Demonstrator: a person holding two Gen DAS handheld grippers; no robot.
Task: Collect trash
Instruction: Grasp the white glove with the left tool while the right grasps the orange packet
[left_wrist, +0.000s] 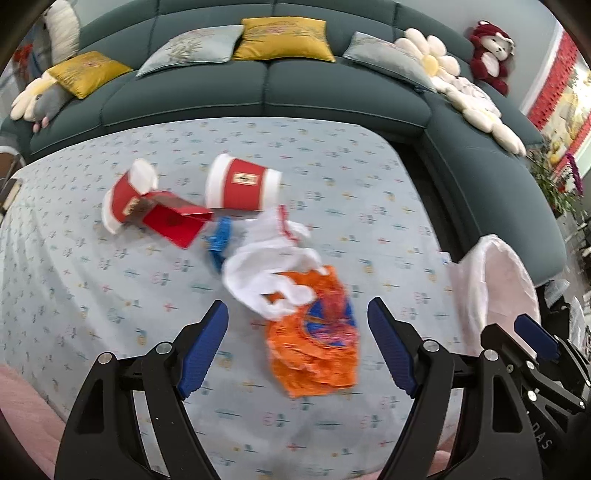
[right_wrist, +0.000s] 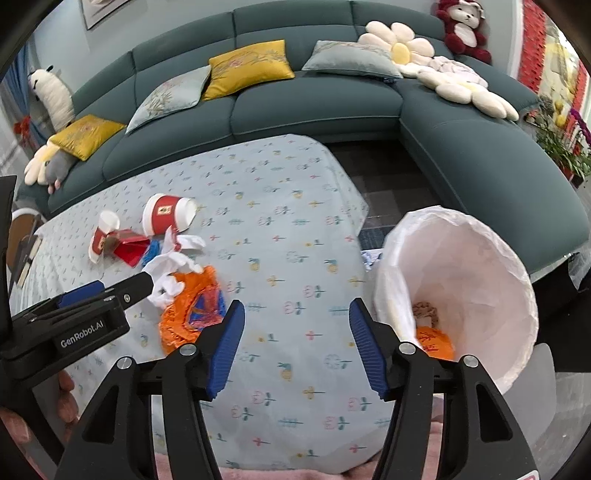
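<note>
**Trash pile dead ahead of the left jaws**

Left wrist view first: left gripper (left_wrist: 297, 345) hovers with jaws wide apart and nothing between them. Just beyond the fingertips, at twelve o'clock, lies the orange wrapper (left_wrist: 317, 343), its long axis running roughly twelve to six, straight down the line of the fingers. White crumpled plastic (left_wrist: 266, 273) overlaps its far end. Further out, at eleven o'clock, a tipped red paper cup (left_wrist: 240, 186), a second red cup (left_wrist: 125, 195) and a flat red packet (left_wrist: 173, 221) sit close together, with a blue scrap (left_wrist: 219, 240) beside them, all on the patterned tablecloth (left_wrist: 92, 314). Lined bin (left_wrist: 495, 288) shows at three o'clock.

Right wrist view now: right gripper (right_wrist: 297, 345) also has jaws apart, empty, over bare cloth. The wrapper sits at ten o'clock from it, behind the other tool's tip. Bin mouth gapes at two o'clock, an orange piece (right_wrist: 436, 341) already inside.

Call it: the left hand looks nearer the wrapper and better lined up; the right is closer to the bin.
</note>
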